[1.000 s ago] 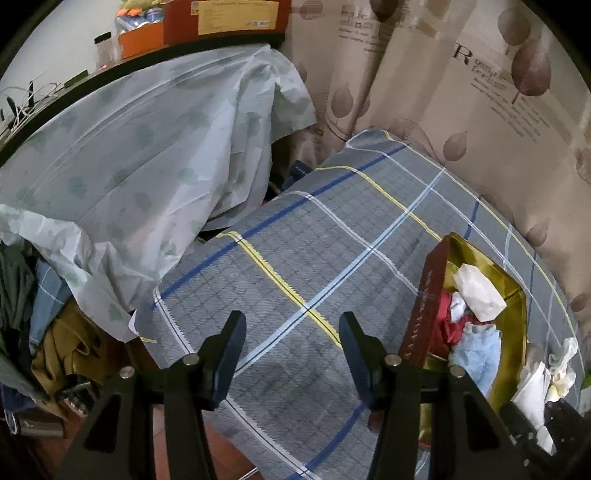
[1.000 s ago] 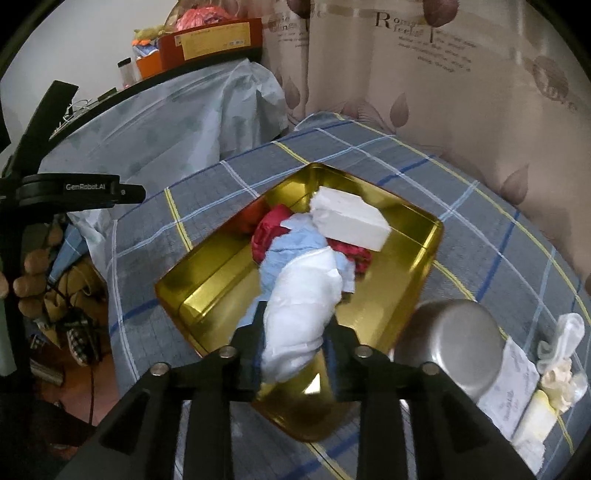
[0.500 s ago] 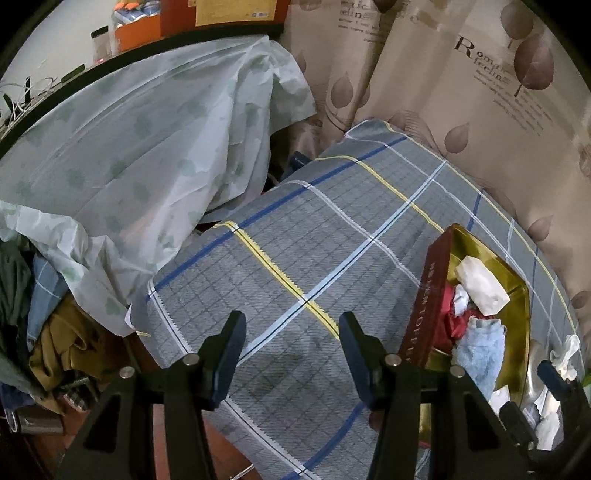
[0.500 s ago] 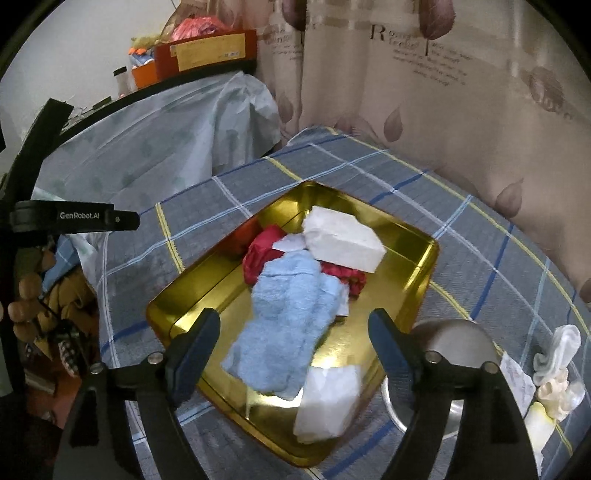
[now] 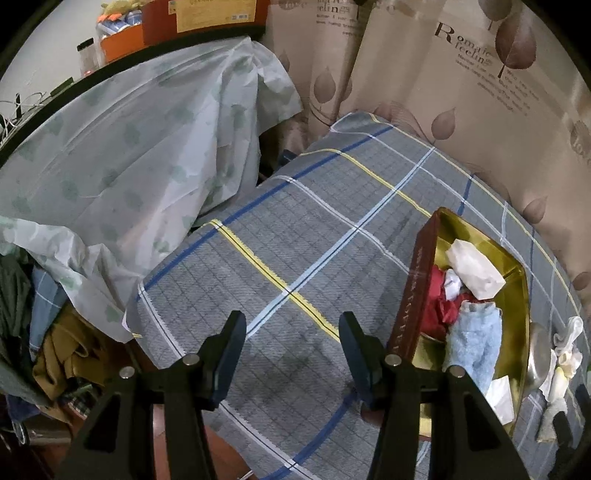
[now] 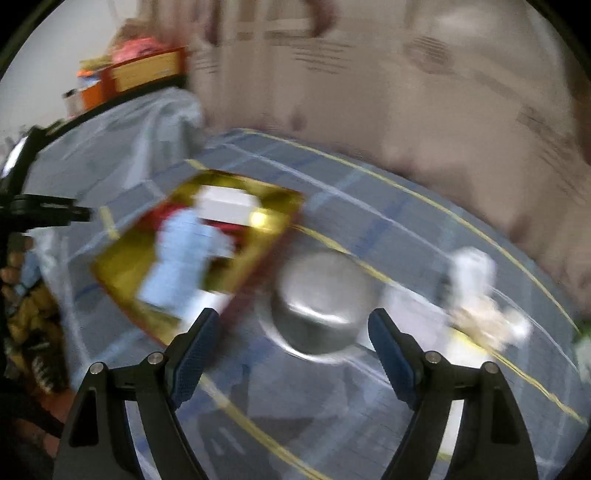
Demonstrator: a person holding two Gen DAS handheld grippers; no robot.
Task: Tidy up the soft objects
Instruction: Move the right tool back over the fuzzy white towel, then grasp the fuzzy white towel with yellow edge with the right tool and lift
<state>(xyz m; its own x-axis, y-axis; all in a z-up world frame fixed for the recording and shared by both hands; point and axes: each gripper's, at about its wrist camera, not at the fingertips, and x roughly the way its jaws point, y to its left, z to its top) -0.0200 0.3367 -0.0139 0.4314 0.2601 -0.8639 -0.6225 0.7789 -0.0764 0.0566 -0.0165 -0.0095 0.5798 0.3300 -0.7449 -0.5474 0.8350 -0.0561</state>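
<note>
A gold tin tray with a dark red outer wall lies on the grey checked cloth. It holds a light blue towel, red cloth, a white block and a white wad. My left gripper hovers open over bare cloth to the left of the tray, nothing between its fingers. In the blurred right wrist view my right gripper stands open and empty above an upturned metal bowl. White and cream soft pieces lie to the right of the bowl.
A pale sheet with green prints covers furniture at the left, under a shelf with orange boxes. Beige leaf-print curtains hang behind the table. Clothes are heaped on the floor at lower left. A hand grips the left tool.
My right gripper opened and dropped the white wad into the tray, then swung right from over the tray to over the metal bowl. The left gripper stayed put.
</note>
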